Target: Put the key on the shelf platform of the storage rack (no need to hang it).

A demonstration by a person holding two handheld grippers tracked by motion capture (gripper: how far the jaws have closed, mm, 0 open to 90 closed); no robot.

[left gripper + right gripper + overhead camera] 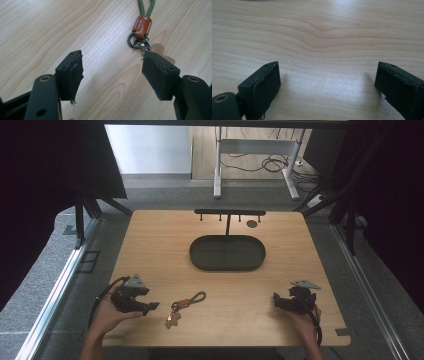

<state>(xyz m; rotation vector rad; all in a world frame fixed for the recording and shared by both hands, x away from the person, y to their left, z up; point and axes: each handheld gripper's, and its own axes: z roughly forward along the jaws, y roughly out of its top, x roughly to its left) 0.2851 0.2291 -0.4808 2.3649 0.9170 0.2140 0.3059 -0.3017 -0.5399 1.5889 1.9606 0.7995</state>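
Observation:
A keychain [185, 305] lies near the table's front edge: a green cord loop [146, 7], a brown leather tab [142, 24], a black ring [132, 40] and a small tan charm [171, 321]. My left gripper [150, 307] rests on the table just left of it, jaws open and empty; in the left gripper view [112, 72] the keychain lies beyond the right jaw. My right gripper [278, 301] sits at the front right, open over bare wood [327, 82], well apart from the keychain.
A black oval tray [227, 253] lies in the middle of the wooden table [150, 245], empty. Behind it stands a black rack with small pegs [229, 213], and a dark round disc [251, 224] lies at the back.

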